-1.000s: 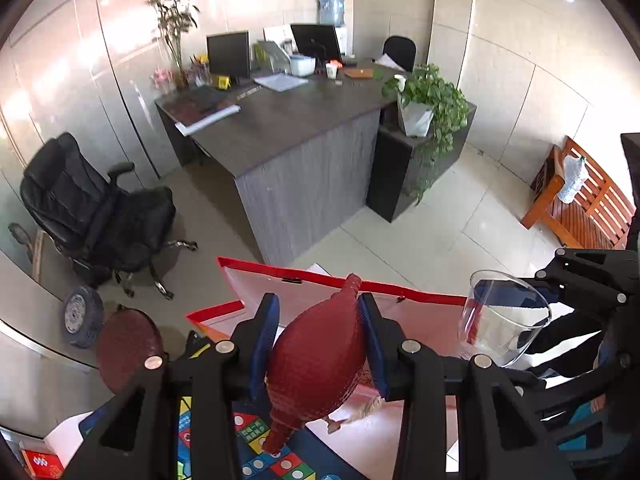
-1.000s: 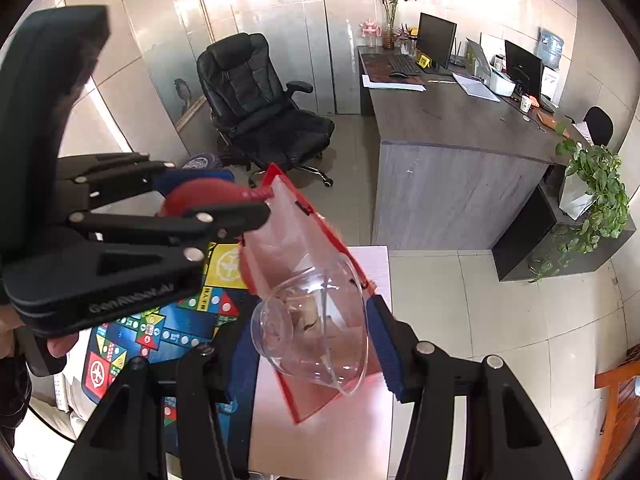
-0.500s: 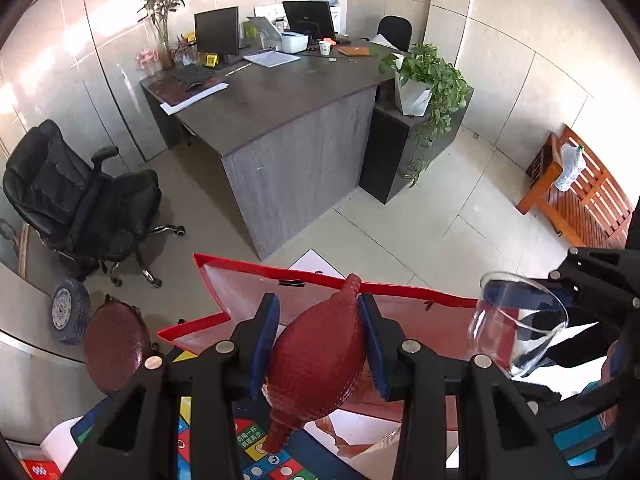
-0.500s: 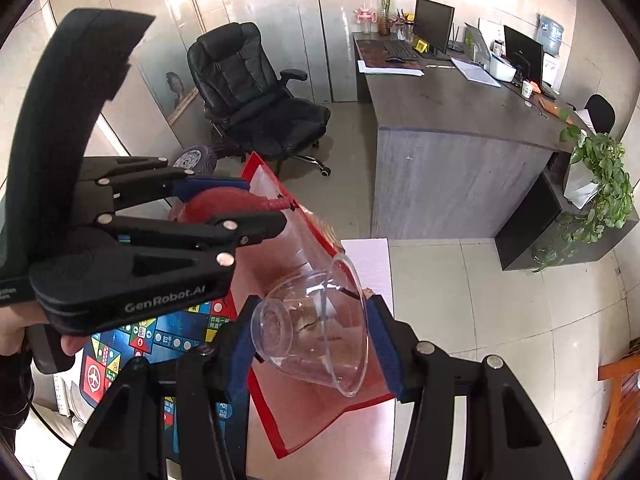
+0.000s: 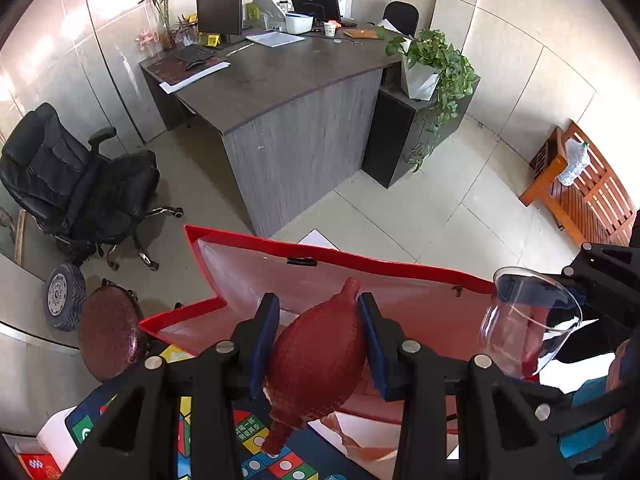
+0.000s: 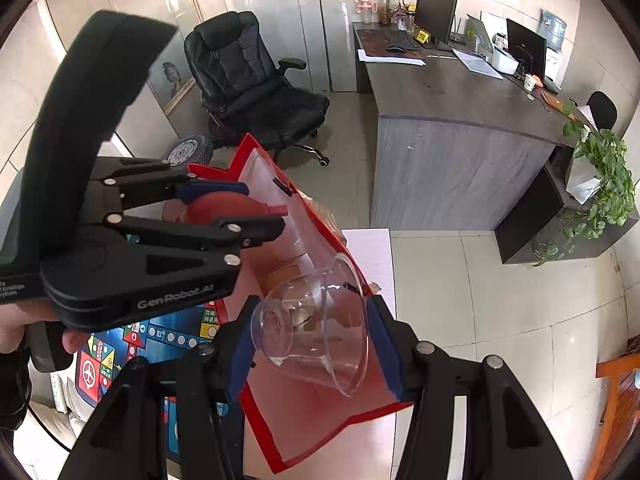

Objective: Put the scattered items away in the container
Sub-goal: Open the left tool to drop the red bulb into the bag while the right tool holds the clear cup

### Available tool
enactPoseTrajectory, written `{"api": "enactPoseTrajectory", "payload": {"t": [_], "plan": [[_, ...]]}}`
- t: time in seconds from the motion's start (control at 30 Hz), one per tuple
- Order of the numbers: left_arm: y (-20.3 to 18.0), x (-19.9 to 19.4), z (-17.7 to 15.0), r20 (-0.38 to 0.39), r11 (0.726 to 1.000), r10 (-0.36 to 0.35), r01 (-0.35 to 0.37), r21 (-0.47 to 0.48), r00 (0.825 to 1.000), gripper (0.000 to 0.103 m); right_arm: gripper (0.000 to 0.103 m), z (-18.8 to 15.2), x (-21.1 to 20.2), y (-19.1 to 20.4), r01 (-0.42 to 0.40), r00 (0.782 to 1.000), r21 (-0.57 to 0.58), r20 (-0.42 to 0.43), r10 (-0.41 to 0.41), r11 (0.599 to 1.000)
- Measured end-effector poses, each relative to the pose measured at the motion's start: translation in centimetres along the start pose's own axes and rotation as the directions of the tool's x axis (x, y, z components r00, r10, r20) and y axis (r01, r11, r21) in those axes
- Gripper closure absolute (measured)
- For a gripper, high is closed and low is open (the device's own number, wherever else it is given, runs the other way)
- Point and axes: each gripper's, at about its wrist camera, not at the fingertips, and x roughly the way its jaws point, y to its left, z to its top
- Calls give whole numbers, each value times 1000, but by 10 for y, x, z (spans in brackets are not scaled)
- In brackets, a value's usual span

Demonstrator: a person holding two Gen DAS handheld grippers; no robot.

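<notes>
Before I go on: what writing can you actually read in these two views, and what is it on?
"GenRobot.AI": side of the left gripper, right wrist view.
"...ystem": small white label at that gripper's rear edge, cut off by the picture's edge; the line above it is unreadable.
Chinese characters on the board game mat: too small to read.
Red packet in the left wrist view: print blurred.
Yellow desk sign: unreadable.

Clear glossy plastic cup [image 6: 316, 328], translucent red plastic pouch [image 5: 400, 296]
</notes>
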Motion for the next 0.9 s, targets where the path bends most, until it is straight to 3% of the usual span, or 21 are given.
{"api": "enactPoseTrajectory", "payload": {"t": [0.23, 0.57, 0.63, 0.67, 0.7, 0.73, 0.9], "plan": [[-4, 17, 0, -45, 1000, 20, -20, 6, 999, 59, 46, -1, 12, 1, 3, 1000, 4, -19, -2, 1000], [-11, 15, 1, -37, 999, 28, -28, 16, 999, 58, 46, 1, 19, -2, 12, 1000, 1, -25, -12, 1000], [-11, 12, 3, -23, 999, 29, -29, 16, 999, 40, 45, 1, 19, -2, 14, 1000, -6, -25, -14, 1000], [-12, 10, 4, -13, 1000, 20, -20, 11, 1000, 24, 44, 0, 18, -2, 13, 1000, -4, -24, -13, 1000], [-11, 7, 3, -2, 1000, 18, -18, 4, 1000, 18, 41, 0, 18, -2, 12, 1000, -6, -23, -12, 1000], [-11, 5, 4, 5, 1000, 18, -18, 2, 1000, 18, 35, -1, 16, -3, 12, 1000, -8, -20, -12, 1000], [-10, 1, 5, 6, 999, 42, -42, 1, 999, 17, 34, -2, 11, 2, 36, 999, -43, -9, -36, 998]]}}
